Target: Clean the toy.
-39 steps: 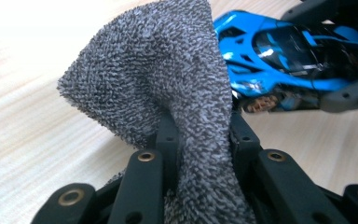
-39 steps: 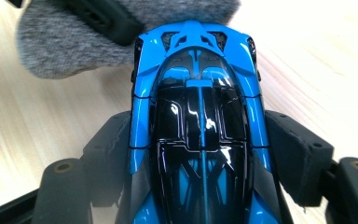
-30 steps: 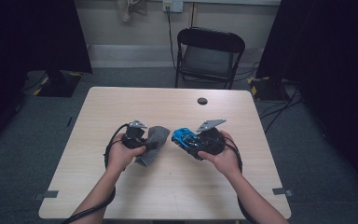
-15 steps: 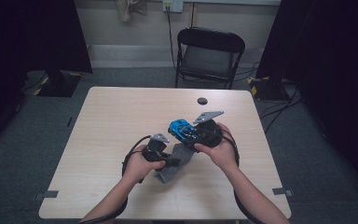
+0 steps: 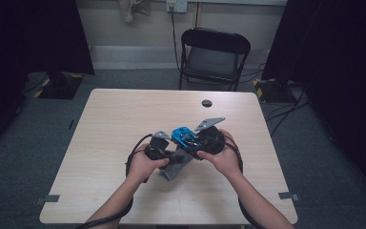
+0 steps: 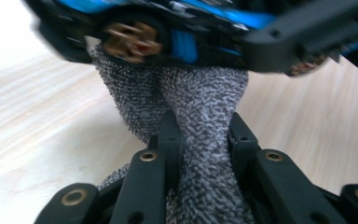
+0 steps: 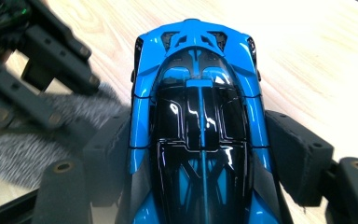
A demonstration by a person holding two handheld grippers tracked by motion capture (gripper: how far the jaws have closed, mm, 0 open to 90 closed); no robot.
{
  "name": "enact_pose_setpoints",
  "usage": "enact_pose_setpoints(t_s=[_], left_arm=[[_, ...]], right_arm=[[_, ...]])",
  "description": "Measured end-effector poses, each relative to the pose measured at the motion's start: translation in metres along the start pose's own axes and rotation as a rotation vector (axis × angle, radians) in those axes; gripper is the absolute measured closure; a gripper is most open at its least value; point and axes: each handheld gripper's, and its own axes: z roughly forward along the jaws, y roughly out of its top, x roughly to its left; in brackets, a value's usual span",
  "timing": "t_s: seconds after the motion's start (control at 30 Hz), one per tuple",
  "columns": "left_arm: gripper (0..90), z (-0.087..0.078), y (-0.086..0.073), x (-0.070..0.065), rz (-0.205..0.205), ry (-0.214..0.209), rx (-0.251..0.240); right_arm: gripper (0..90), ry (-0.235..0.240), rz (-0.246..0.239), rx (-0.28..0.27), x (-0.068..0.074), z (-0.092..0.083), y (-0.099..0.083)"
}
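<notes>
A blue and black toy car (image 7: 200,116) sits between the pads of my right gripper (image 7: 200,140), which is shut on its sides. My left gripper (image 6: 203,133) is shut on a bunched grey cloth (image 6: 200,102). The cloth rises against the underside of the car (image 6: 182,28), by a gold wheel. In the high view both hands meet over the middle of the table (image 5: 124,114). There the car (image 5: 185,135) is held just above the cloth (image 5: 174,168), with the left gripper (image 5: 169,155) left of the right gripper (image 5: 193,142). The cloth (image 7: 23,149) also lies left of the car in the right gripper view.
A small black round thing (image 5: 207,103) lies on the table's far side. A black folding chair (image 5: 214,52) stands behind the table. Dark curtains hang on both sides, and cables trail on the floor at the right.
My left hand has carried the cloth rightward, from beside the car to under it. The right hand has kept the car in nearly the same place.
</notes>
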Motion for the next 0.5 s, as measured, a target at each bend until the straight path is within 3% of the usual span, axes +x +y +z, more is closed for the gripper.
enact_pose_setpoints(t_s=[0.5], left_arm=[[73.1,-0.016,0.0,0.022,-0.061,0.071,-0.046]], right_arm=[[28.5,0.014,0.0,0.001,0.002,-0.001,-0.003]])
